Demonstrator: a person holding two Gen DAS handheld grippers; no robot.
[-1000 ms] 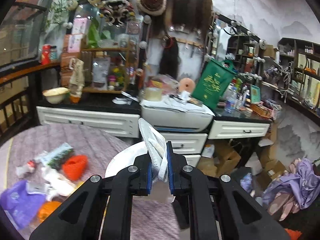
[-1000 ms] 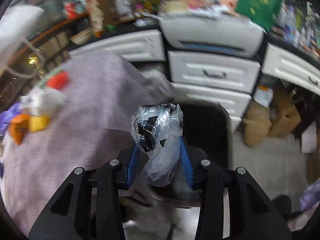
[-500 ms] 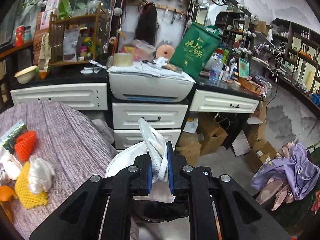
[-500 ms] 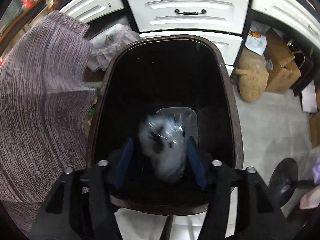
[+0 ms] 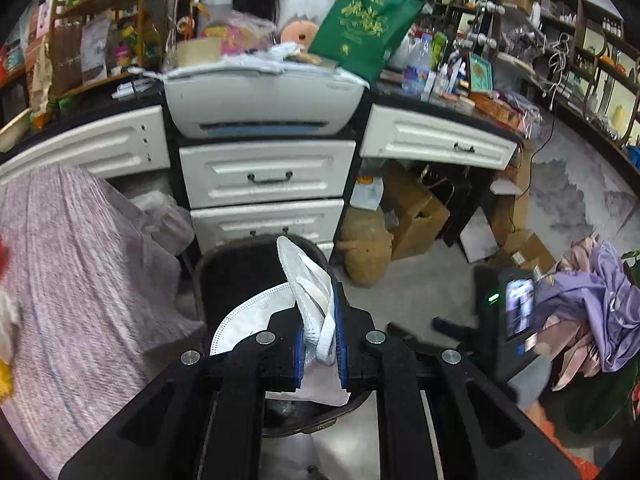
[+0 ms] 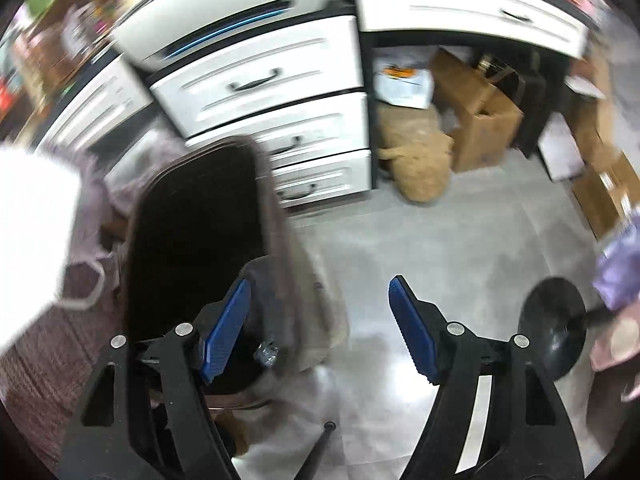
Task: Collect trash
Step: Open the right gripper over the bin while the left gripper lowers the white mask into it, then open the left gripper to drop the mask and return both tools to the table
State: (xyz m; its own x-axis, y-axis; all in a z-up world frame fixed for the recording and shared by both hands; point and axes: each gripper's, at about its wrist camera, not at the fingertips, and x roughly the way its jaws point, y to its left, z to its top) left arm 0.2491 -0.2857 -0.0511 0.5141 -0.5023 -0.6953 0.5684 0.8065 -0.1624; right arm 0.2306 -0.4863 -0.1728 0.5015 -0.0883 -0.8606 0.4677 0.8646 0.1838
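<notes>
My left gripper (image 5: 318,340) is shut on a white face mask (image 5: 308,300), whose round body hangs to the left over the dark trash bin (image 5: 224,272) on the floor. My right gripper (image 6: 320,328) has nothing between its blue pads (image 6: 224,332), and its jaws are opening wide. It hovers at the right rim of the same brown bin (image 6: 280,240), whose inside is black. In the right wrist view the white mask (image 6: 32,236) shows at the far left with its ear loop hanging down.
A table under a purple-grey cloth (image 5: 72,264) lies to the left of the bin. White drawers (image 5: 264,176) and a printer (image 5: 264,104) stand behind it. Cardboard boxes (image 5: 416,212) and a tan sack (image 5: 364,252) sit on the grey floor to the right.
The right gripper let go of the crumpled clear plastic over the bin, spread its jaws and swung right. The left gripper came down from the table to the bin, still holding the mask.
</notes>
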